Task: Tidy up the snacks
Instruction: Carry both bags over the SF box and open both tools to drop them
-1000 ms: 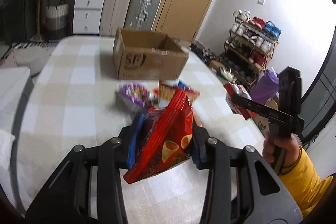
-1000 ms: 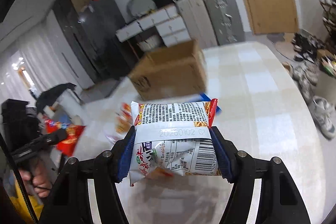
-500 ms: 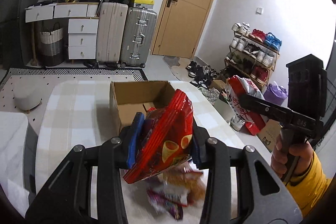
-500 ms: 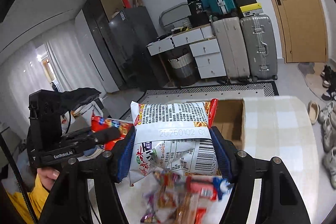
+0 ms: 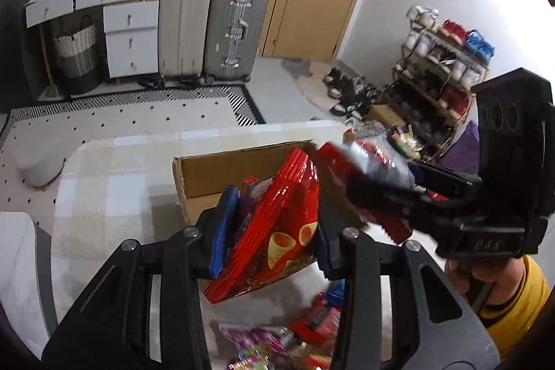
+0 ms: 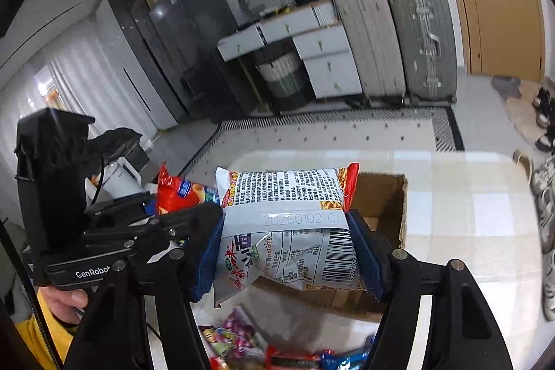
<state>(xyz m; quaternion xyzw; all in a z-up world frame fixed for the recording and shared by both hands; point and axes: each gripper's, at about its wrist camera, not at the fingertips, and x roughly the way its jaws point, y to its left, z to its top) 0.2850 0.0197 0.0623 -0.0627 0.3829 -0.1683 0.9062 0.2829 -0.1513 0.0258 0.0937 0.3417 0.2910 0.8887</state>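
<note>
My left gripper (image 5: 270,231) is shut on a red chip bag (image 5: 274,227) and holds it above the near edge of the open cardboard box (image 5: 208,172). My right gripper (image 6: 288,252) is shut on a white noodle packet (image 6: 288,221) and holds it over the same box (image 6: 381,196). In the left wrist view the right gripper (image 5: 374,186) with its packet comes in from the right, close beside the chip bag. In the right wrist view the left gripper (image 6: 166,217) and chip bag (image 6: 180,193) sit at left. Something purple lies inside the box.
Several loose snack packets (image 5: 284,342) lie on the checked table (image 5: 104,196) in front of the box, also low in the right wrist view (image 6: 242,342). Suitcases, drawers and a shoe rack stand on the floor beyond the table.
Both grippers have risen and moved forward with their packets, from near the snack pile to over the box, and have come close together.
</note>
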